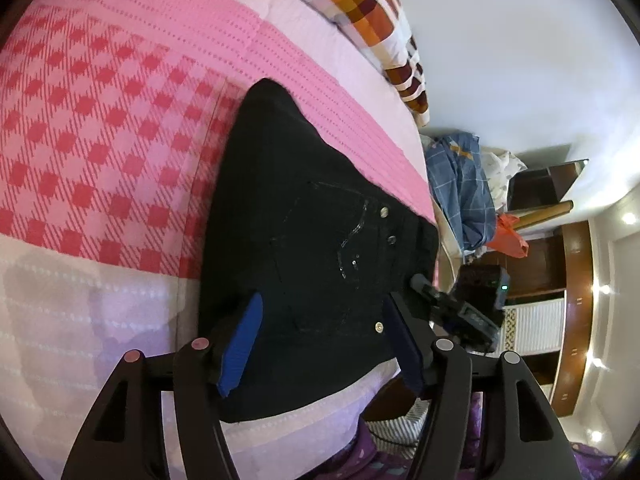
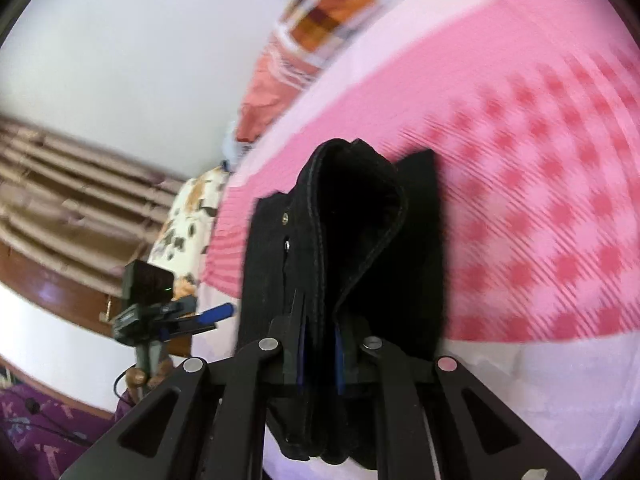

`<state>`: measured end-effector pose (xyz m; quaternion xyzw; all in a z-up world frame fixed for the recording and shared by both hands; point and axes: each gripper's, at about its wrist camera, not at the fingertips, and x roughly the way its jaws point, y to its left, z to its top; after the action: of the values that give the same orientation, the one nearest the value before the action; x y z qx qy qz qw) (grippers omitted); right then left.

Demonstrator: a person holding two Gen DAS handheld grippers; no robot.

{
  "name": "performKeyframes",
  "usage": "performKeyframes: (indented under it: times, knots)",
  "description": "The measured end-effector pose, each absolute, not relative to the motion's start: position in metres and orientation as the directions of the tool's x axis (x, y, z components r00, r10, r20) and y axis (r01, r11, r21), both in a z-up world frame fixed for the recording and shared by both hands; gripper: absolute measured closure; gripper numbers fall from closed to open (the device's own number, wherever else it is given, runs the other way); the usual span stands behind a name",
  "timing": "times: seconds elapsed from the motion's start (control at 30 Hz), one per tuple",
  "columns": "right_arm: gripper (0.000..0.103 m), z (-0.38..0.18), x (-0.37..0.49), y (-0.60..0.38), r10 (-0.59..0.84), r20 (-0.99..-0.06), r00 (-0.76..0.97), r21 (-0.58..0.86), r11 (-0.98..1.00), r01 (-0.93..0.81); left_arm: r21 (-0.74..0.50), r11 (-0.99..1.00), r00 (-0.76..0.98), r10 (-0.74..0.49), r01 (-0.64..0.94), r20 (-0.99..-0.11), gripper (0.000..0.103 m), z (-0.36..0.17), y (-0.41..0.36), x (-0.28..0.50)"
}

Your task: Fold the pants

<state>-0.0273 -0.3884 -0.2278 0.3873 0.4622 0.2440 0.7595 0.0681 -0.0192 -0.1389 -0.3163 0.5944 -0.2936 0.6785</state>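
Black pants [image 1: 304, 240] lie folded on the pink checked bedspread [image 1: 100, 140], waistband and metal buttons toward the bed's edge. My left gripper [image 1: 324, 320] is open, its blue pads hovering over the pants' near end, holding nothing. My right gripper [image 2: 320, 344] is shut on a thick folded stack of the black pants [image 2: 352, 216] and lifts that end off the bed. The right gripper also shows in the left wrist view [image 1: 452, 304] at the waistband edge. The left gripper shows in the right wrist view [image 2: 216, 314], beside the pants.
A checked orange pillow [image 1: 372, 16] lies at the head of the bed. Blue bedding and an orange bag [image 1: 464, 192] are piled beyond the bed's edge, near wooden furniture [image 1: 576, 300]. Curtains [image 2: 72, 184] hang by the white wall. A purple patterned cloth [image 2: 36, 432] lies below the bed's edge.
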Motion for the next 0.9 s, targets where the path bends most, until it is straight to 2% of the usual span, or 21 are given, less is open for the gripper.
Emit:
performKeyframes:
  times: [0.1, 0.23, 0.37, 0.47, 0.53, 0.6, 0.73, 0.9]
  knots:
    - [0.093, -0.232, -0.026, -0.391, 0.731, -0.506, 0.457, 0.82, 0.572, -0.006, -0.776, 0.631, 0.117, -0.772, 0.025, -0.624, 0.04, -0.142, -0.021, 0.066]
    - [0.093, -0.221, -0.024, -0.386, 0.742, -0.49, 0.458, 0.823, 0.567, -0.038, -0.723, 0.686, 0.138, -0.726, 0.076, -0.674, 0.04, -0.134, -0.026, 0.065]
    - [0.093, -0.236, -0.022, -0.388, 0.734, -0.528, 0.428, 0.807, 0.591, -0.018, -0.639, 0.755, 0.212, -0.656, 0.148, -0.725, 0.04, -0.122, -0.029, 0.065]
    - [0.091, -0.247, -0.024, -0.395, 0.759, -0.488, 0.431, 0.846, 0.532, 0.02, -0.606, 0.778, 0.241, -0.627, 0.162, -0.741, 0.04, -0.122, -0.029, 0.066]
    - [0.084, -0.243, -0.027, -0.393, 0.747, -0.499, 0.439, 0.836, 0.549, 0.016, -0.555, 0.811, 0.265, -0.584, 0.183, -0.767, 0.04, -0.122, -0.032, 0.066]
    - [0.081, -0.238, -0.031, -0.392, 0.737, -0.507, 0.447, 0.828, 0.561, 0.015, -0.501, 0.84, 0.288, -0.542, 0.208, -0.789, 0.04, -0.123, -0.036, 0.067]
    - [0.07, -0.228, -0.041, -0.396, 0.694, -0.534, 0.483, 0.802, 0.597, 0.03, -0.342, 0.901, 0.355, -0.421, 0.265, -0.835, 0.04, -0.122, -0.049, 0.069]
    - [0.07, -0.23, -0.045, -0.394, 0.65, -0.59, 0.478, 0.753, 0.657, 0.036, -0.184, 0.932, 0.424, -0.31, 0.312, -0.851, 0.04, -0.122, -0.061, 0.071]
